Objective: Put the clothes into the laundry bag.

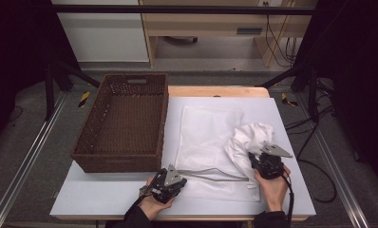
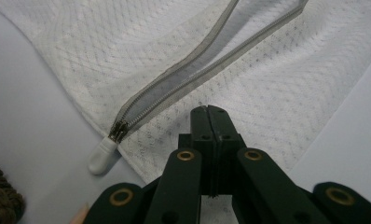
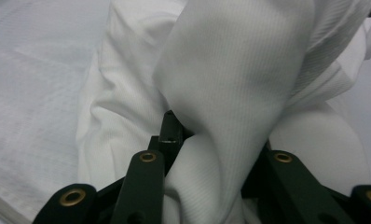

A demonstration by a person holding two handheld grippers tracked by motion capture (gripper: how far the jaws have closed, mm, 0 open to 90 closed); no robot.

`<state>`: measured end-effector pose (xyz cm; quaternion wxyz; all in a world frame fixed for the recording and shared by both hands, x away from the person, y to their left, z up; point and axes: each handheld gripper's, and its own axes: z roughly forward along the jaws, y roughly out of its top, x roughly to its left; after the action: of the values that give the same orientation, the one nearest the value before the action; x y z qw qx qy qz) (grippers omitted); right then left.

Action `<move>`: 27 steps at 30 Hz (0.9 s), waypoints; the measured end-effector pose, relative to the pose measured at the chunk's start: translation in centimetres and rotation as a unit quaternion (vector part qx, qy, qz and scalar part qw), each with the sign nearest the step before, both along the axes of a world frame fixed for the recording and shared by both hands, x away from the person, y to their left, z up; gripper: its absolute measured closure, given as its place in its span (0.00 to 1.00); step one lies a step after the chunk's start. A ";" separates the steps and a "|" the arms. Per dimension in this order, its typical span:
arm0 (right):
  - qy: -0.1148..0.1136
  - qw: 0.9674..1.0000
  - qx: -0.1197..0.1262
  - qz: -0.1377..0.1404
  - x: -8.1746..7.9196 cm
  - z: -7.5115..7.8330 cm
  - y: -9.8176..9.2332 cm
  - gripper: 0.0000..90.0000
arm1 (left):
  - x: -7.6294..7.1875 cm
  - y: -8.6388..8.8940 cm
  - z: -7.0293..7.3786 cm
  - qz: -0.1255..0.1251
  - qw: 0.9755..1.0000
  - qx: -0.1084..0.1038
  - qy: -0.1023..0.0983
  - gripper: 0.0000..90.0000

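The white garment [image 1: 248, 140] lies bunched at the mesh laundry bag's [image 1: 203, 137] right edge, a fold clamped in the right hand-held gripper [image 1: 258, 159]. The bag's open zipper [image 1: 215, 175] runs leftward to the left hand-held gripper [image 1: 170, 176], clenched on the bag's near edge.

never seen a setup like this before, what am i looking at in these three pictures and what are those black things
A person sits at a table holding a hand-operated two-jaw gripper in each hand. The high view looks down from above; the other two pictures come from cameras riding on the grippers, looking along their black jaws.

On the table lie a brown wicker basket, a flat white mesh laundry bag with its zipper open, and a crumpled white garment.

The left gripper has its jaws shut at the bag's near edge, by the white zipper pull; it seems to pinch the mesh. The right gripper has a fold of the garment between its jaws, which look nearly closed on it.
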<state>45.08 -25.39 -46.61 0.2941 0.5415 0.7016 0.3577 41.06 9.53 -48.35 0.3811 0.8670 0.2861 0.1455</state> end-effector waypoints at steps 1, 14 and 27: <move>0.001 1.000 0.003 -0.007 -0.2 0.0 -0.7 0.78 | 0.0 0.0 0.0 0.000 1.000 0.000 0.001 0.99; -0.001 1.000 -0.003 0.004 -0.8 -0.3 -1.6 0.42 | 0.1 -0.2 0.3 0.007 1.000 -0.004 0.010 1.00; -0.094 0.994 0.022 0.047 -4.0 5.5 0.0 0.27 | 0.1 -0.3 0.1 0.004 1.000 0.000 0.008 1.00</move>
<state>41.05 -25.37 -41.08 0.3299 0.4781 0.6875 0.4359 41.12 9.27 -48.24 0.3783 0.8668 0.2930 0.1404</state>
